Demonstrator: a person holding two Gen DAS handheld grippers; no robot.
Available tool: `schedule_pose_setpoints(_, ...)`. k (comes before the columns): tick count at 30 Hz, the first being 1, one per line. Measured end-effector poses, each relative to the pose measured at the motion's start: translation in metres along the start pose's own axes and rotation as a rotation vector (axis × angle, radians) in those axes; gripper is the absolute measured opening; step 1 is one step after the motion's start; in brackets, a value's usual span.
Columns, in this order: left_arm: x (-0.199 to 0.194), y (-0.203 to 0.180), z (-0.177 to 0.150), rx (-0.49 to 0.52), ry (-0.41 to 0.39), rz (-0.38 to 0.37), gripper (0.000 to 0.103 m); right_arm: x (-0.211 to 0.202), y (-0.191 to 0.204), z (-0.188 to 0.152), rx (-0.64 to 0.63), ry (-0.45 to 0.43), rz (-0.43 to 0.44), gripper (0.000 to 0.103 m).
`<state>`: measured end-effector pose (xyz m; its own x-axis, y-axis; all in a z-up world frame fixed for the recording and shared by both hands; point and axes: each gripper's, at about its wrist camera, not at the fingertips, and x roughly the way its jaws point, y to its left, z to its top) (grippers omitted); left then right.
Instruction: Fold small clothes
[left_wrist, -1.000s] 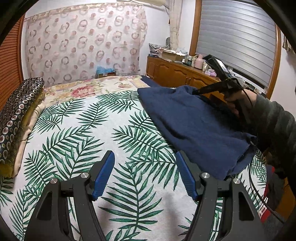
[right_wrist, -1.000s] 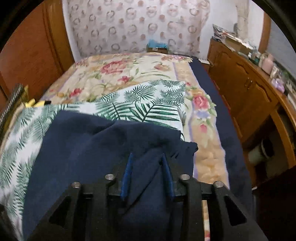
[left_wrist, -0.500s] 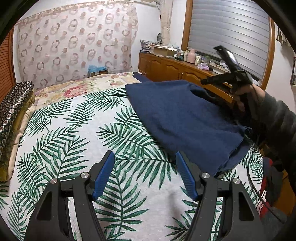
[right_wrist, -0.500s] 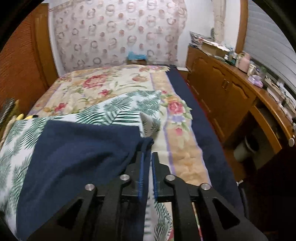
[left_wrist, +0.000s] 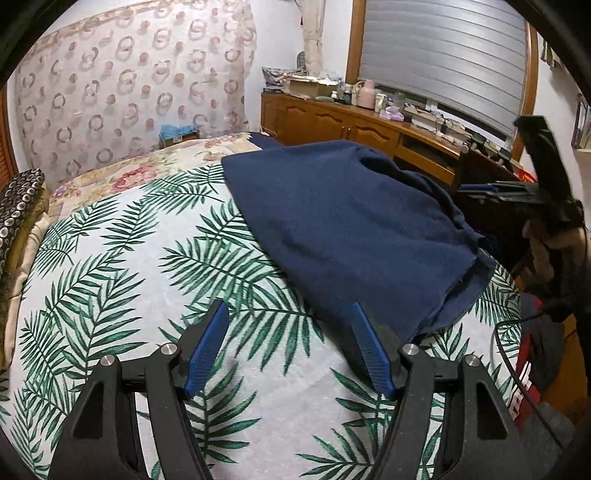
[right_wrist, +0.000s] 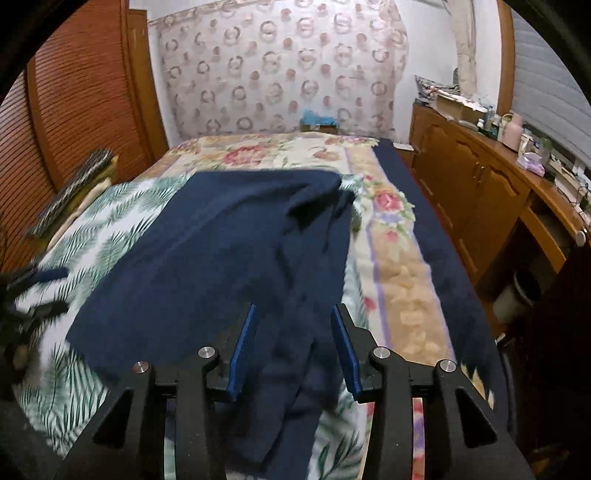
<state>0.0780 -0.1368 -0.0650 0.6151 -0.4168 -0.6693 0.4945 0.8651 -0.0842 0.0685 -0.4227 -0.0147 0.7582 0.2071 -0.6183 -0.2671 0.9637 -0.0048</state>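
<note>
A navy blue garment (left_wrist: 351, 229) lies folded on the palm-leaf bedspread (left_wrist: 122, 280), towards the bed's right edge. My left gripper (left_wrist: 288, 304) hovers open above the sheet with nothing between its pads, its right finger close to the garment's near hem. In the right wrist view the garment (right_wrist: 229, 251) spreads out ahead and passes under my right gripper (right_wrist: 294, 308). Its jaws are opening and the pads stand clear of the cloth. From the left wrist view the right gripper (left_wrist: 466, 187) shows edge-on beyond the garment, held by a hand (left_wrist: 543, 243).
A wooden sideboard (right_wrist: 480, 192) with clutter on top runs along the bed's right side. A patterned pillow (left_wrist: 18, 206) sits at the left edge. A floral blanket (right_wrist: 280, 151) covers the far end. Red and black cloth (left_wrist: 528, 373) lies off the bed's near right corner.
The right gripper was shut on the garment's edge; it has let go, its jaws have parted and it has pulled back. The garment now lies flat. The left gripper edged nearer to the garment.
</note>
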Motion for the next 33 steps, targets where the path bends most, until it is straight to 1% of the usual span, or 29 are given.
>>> schedule_pose_setpoints(3, 0.002, -0.004, 0.001, 0.009, 0.006, -0.005, 0.07, -0.019, 0.003, 0.002, -0.042, -0.022, -0.016, 0.049)
schedule_pose_setpoints(5, 0.002, -0.008, 0.002, 0.013, 0.008, -0.012, 0.07, -0.033, 0.002, 0.006, -0.065, -0.041, -0.03, 0.058)
schedule_pose_setpoints(7, 0.002, -0.01, 0.004, 0.017, 0.01, -0.016, 0.07, -0.044, 0.001, 0.007, -0.078, -0.055, -0.045, 0.061)
schedule_pose_setpoints(9, 0.004, -0.013, 0.004, 0.024, 0.017, -0.02, 0.07, -0.048, -0.001, 0.006, -0.079, -0.062, -0.045, 0.062)
schedule_pose_setpoints(12, 0.009, -0.017, 0.002, 0.036, 0.041, -0.028, 0.07, -0.032, -0.001, -0.006, -0.069, -0.026, -0.042, 0.062)
schedule_pose_setpoints(14, 0.015, -0.019, 0.0, 0.041, 0.07, -0.031, 0.07, -0.009, 0.003, -0.013, -0.05, 0.032, -0.021, 0.062)
schedule_pose_setpoints(17, 0.02, -0.019, -0.002, 0.036, 0.101, -0.043, 0.069, 0.02, 0.004, -0.024, -0.041, 0.1, -0.034, 0.062)
schedule_pose_setpoints(19, 0.02, -0.019, -0.003, 0.032, 0.108, -0.055, 0.069, 0.027, -0.002, -0.031, -0.014, 0.106, -0.04, 0.062)
schedule_pose_setpoints(23, 0.02, -0.023, -0.004, 0.031, 0.118, -0.071, 0.069, 0.028, -0.014, -0.034, 0.041, 0.097, -0.038, 0.062)
schedule_pose_setpoints(24, 0.02, -0.024, -0.005, 0.031, 0.124, -0.081, 0.064, 0.028, -0.014, -0.034, 0.048, 0.104, -0.04, 0.062)
schedule_pose_setpoints(26, 0.022, -0.025, -0.005, 0.034, 0.138, -0.099, 0.056, 0.03, -0.015, -0.036, 0.07, 0.107, -0.016, 0.062)
schedule_pose_setpoints(27, 0.022, -0.026, -0.005, 0.035, 0.142, -0.103, 0.053, 0.03, -0.014, -0.037, 0.072, 0.105, -0.012, 0.062)
schedule_pose_setpoints(28, 0.022, -0.028, -0.005, 0.038, 0.145, -0.106, 0.052, 0.028, -0.012, -0.036, 0.064, 0.104, -0.009, 0.062)
schedule_pose_setpoints(30, 0.022, -0.029, -0.005, 0.041, 0.149, -0.111, 0.05, 0.028, -0.008, -0.036, 0.041, 0.102, 0.004, 0.053)
schedule_pose_setpoints(31, 0.022, -0.029, -0.004, 0.038, 0.151, -0.115, 0.049, 0.028, -0.007, -0.036, 0.033, 0.099, 0.011, 0.045)
schedule_pose_setpoints(32, 0.022, -0.029, -0.004, 0.036, 0.153, -0.119, 0.047, 0.03, -0.005, -0.035, 0.022, 0.098, 0.017, 0.039)
schedule_pose_setpoints(33, 0.022, -0.03, -0.003, 0.034, 0.154, -0.126, 0.042, 0.03, -0.006, -0.036, 0.013, 0.097, 0.019, 0.037)
